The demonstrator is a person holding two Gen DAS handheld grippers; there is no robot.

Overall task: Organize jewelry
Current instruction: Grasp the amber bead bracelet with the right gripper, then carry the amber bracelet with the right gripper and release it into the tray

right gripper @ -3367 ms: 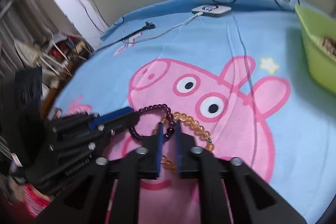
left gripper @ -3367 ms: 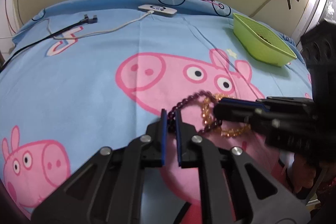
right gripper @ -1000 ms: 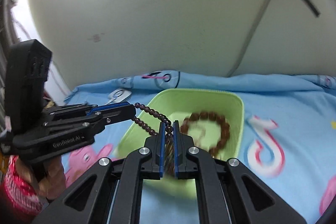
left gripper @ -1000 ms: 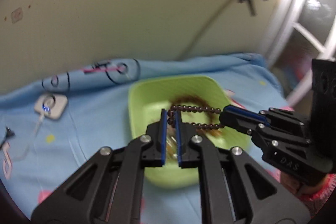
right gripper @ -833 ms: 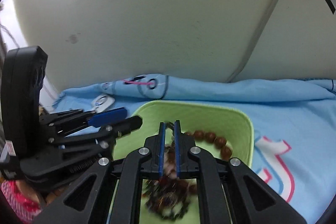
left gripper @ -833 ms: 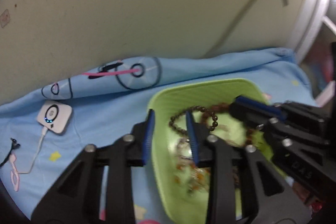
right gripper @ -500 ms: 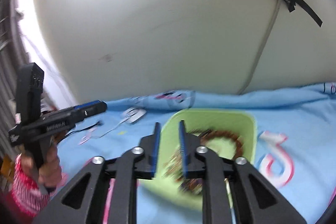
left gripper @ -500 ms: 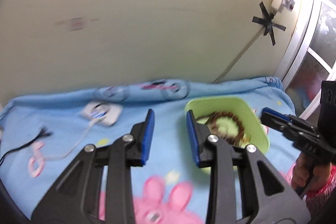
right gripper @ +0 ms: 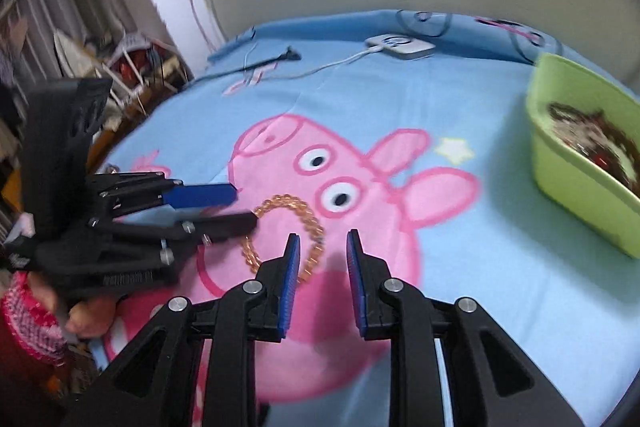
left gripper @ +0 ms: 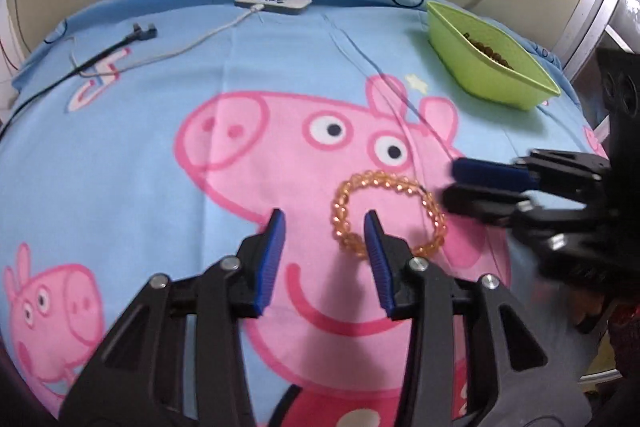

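Note:
An amber bead bracelet (left gripper: 346,199) (right gripper: 310,217) lies flat on the pink pig print of the blue blanket (left gripper: 120,147). My left gripper (left gripper: 324,223) (right gripper: 242,207) hovers at its left side, jaws opening with nothing between them; the bracelet's rim sits just past the right fingertip. My right gripper (right gripper: 323,239) (left gripper: 452,183) comes in from the bracelet's other side, jaws apart and empty. A green bin (left gripper: 480,67) (right gripper: 580,195) at the far right holds dark bead strands (right gripper: 592,135).
A white charger puck (left gripper: 272,1) with its white cable and a black cable (left gripper: 132,35) lie near the blanket's far edge, against the wall. Cluttered racks (right gripper: 120,67) stand beyond the bed's left side. A hand in a red patterned sleeve (right gripper: 28,315) holds the left gripper.
Both grippers let the dark bead strand drop into the green bin, opened, then swung back and down over the blanket to the amber bracelet.

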